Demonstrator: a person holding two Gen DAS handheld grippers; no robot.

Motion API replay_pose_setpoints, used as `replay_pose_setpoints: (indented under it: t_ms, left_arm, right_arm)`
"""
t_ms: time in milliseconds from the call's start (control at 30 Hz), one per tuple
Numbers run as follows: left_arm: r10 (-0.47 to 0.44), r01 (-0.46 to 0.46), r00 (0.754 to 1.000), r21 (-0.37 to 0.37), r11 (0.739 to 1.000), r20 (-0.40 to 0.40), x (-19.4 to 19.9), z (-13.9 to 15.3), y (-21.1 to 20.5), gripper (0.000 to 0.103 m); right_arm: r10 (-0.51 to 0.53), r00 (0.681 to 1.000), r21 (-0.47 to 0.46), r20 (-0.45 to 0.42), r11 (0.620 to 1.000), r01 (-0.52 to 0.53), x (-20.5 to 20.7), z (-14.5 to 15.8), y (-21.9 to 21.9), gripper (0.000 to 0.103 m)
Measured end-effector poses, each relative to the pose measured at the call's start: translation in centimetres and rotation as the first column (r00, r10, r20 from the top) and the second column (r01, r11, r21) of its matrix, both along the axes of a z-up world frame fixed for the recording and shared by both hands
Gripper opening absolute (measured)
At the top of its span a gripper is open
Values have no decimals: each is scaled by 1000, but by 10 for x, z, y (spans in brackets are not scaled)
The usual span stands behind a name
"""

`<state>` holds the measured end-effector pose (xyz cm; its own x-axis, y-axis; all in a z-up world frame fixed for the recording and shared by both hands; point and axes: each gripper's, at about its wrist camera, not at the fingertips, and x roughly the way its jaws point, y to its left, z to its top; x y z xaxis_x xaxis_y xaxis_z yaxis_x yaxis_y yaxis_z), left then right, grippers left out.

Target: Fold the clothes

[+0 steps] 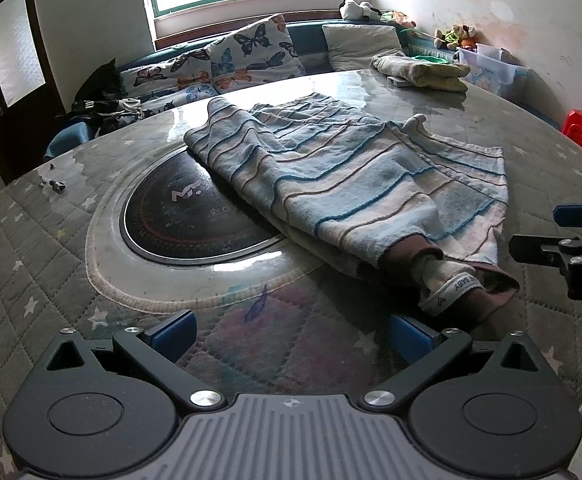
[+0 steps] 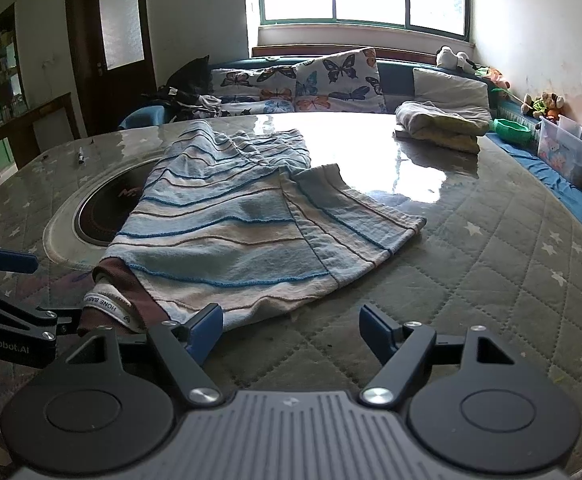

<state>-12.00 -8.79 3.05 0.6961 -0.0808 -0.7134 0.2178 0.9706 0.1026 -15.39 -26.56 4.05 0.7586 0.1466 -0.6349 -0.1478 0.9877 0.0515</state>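
Round table [image 2: 511, 264] w/ striped garment [image 2: 231, 232], neck label [image 2: 107, 306] "HONE BAB…"

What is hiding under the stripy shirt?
Under the stripy shirt lies part of the round black cooktop set in the table. Its brown collar peeks out at the near end. The rest underneath is covered, so nothing more can be seen.
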Motion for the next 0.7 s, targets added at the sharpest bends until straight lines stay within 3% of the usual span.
replay_pose_setpoints:
  t_ms: [700]
  left_arm:
    - [0, 1, 1000, -7, 1000, 2, 10, 2, -1, 103]
  right_arm:
    - [23, 1000, -13, 3, 1000, -23, 12, 4, 4, 78]
